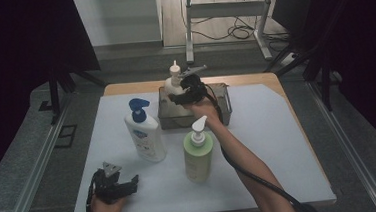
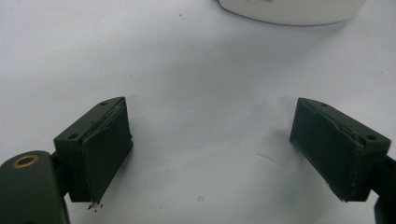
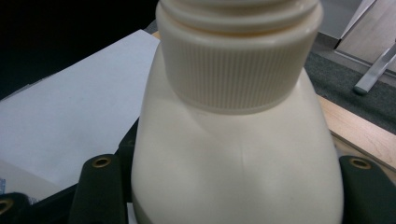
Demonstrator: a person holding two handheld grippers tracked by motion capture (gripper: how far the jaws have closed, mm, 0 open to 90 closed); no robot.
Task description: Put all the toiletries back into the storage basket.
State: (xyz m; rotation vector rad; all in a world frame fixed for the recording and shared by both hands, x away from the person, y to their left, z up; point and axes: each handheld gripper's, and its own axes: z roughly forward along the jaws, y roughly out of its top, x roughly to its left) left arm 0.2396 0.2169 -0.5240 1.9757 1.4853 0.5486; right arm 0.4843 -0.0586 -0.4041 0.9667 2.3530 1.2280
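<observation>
A cream pump bottle (image 1: 174, 83) stands upright at the left end of a grey wire basket (image 1: 224, 102) at the back of the mat; whether it rests on the basket floor I cannot tell. My right gripper (image 1: 184, 94) is shut on its shoulder. In the right gripper view the cream bottle (image 3: 238, 140) sits under its ribbed cap, a black jaw pressed to each side, held by my right gripper (image 3: 233, 196). My left gripper (image 1: 129, 184) rests open at the mat's front left. In its own view, the left gripper (image 2: 210, 149) has bare mat between its jaws.
A white bottle with a blue pump (image 1: 146, 135) stands left of centre on the white mat (image 1: 279, 144); its base (image 2: 289, 10) shows beyond the left jaws. A green bottle with a white pump (image 1: 198, 154) stands at the middle, beside the right forearm.
</observation>
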